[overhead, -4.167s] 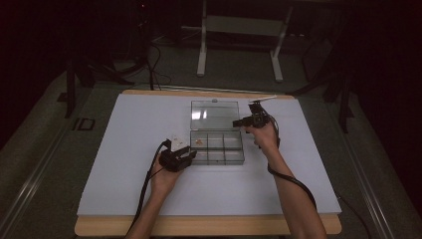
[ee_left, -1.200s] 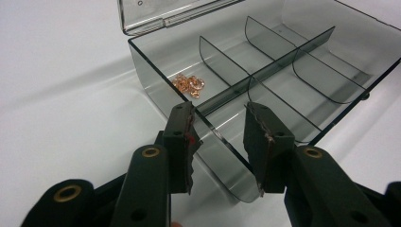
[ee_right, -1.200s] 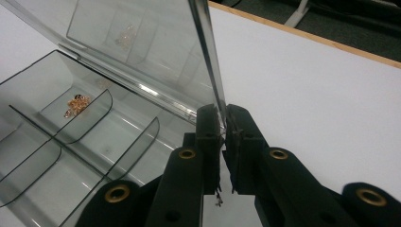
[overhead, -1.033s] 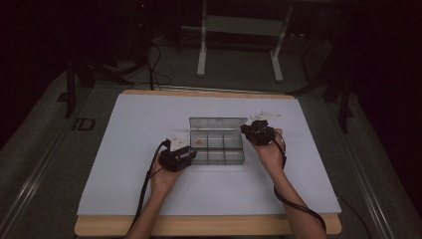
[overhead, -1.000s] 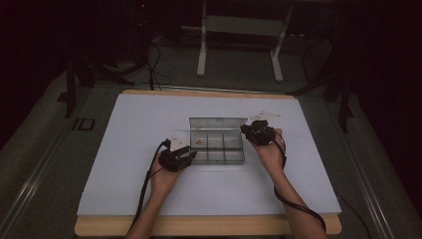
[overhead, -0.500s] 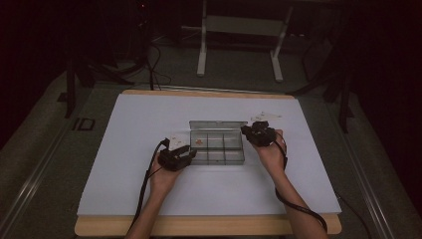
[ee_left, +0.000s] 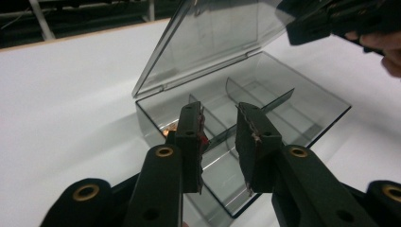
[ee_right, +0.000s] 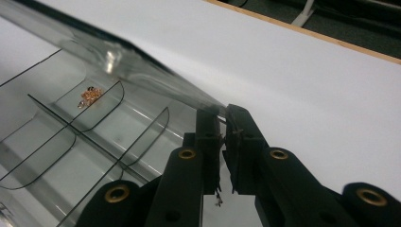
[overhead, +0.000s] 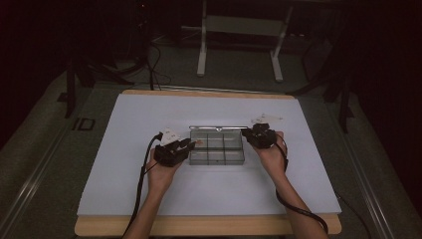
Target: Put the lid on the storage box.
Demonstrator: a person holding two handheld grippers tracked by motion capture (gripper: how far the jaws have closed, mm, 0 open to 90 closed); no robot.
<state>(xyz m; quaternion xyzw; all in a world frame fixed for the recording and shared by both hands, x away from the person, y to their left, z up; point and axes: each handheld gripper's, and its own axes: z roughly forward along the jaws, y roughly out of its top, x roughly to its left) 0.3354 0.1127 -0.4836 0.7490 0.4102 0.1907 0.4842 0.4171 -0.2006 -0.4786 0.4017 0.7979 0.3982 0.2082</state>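
Near the middle of the white-topped bench (overhead: 124,174), slightly toward the far edge, sits a clear grey plastic compartment box (overhead: 217,148) with curved internal dividers. Its transparent hinged lid (ee_left: 208,42) is raised, tilted up from the hinge on the box's far side.

Right gripper (ee_right: 221,118): jaws nearly closed, pinching the thin free edge of the lid at its right-hand corner and holding it up. From the high view it sits at the box's far right corner (overhead: 260,135), hand behind it.

Left gripper (ee_left: 220,125): jaws partly open with a narrow gap, and they have just been closing. Nothing is gripped between them; through the gap I see only the box floor and a divider. They hover above the box's near left compartments, pointing down into it. From the high view the gripper is just beside the box's left wall (overhead: 171,149).

Small cluster of copper-coloured bits (ee_right: 91,96) lies in one compartment; the left gripper view catches an orange glint (ee_left: 166,133) just beside the left jaw. Can't tell what the bits are.

Cables trail from both grippers toward the bench's near edge.
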